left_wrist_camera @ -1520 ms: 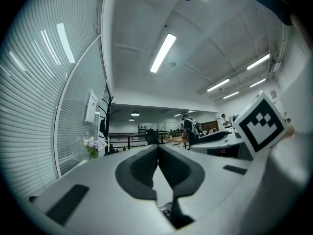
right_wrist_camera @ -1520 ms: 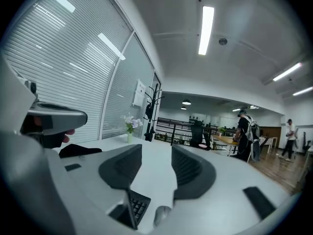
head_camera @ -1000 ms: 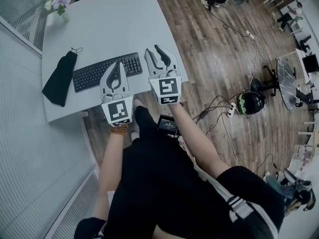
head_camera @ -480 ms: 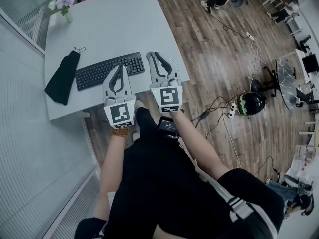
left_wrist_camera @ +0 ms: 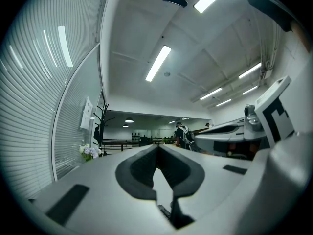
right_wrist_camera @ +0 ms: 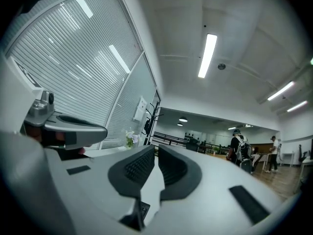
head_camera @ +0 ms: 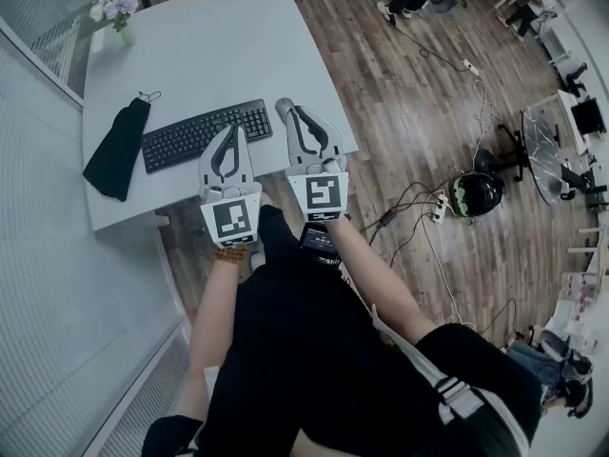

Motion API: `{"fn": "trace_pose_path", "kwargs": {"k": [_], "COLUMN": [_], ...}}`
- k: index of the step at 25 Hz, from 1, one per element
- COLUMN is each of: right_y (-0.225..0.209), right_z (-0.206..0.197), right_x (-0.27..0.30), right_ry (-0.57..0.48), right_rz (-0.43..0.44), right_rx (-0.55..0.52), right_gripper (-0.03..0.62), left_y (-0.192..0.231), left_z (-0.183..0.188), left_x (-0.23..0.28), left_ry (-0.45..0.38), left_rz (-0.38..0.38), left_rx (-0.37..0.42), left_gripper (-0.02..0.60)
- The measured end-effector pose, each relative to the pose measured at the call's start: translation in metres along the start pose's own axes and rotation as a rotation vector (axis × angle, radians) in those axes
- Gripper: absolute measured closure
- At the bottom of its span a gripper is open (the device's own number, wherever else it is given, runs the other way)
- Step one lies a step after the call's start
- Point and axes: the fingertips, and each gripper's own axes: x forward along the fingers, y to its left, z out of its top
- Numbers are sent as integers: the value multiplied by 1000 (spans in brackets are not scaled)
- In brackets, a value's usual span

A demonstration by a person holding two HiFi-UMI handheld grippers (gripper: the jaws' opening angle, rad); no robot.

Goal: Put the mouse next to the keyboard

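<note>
Mouse shows in no view: not on the surface (head_camera: 209, 46), not beside the keyboard (head_camera: 190, 137); a gripper may hide it. The left hand-held gripper (head_camera: 229, 129) is pressed together, empty. The right hand-held gripper (head_camera: 285, 109) has just been closing and is all but together, nothing between its jaws. My worry: groping blind could knock the keyboard, or push an unseen mouse off the surface's near edge.

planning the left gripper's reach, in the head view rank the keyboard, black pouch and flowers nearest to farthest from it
From the left gripper:
1. keyboard, right at its tip.
2. black pouch, farther left, by the table's edge.
3. flowers, far left corner.
</note>
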Motion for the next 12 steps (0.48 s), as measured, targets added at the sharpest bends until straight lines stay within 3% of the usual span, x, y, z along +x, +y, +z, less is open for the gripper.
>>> {"fn": "trace_pose_path", "kwargs": {"k": [12], "right_y": [3], "right_z": [2], "right_x": [-15], "right_ry": [-11], "right_rz": [-5], "right_rx": [6], "right_gripper": [580], "left_y": [-3], "left_z": [11], "left_x": [-9], "left_ry": [-21], "left_rz": [2], "left_rx": [-12], "left_gripper": [571]}}
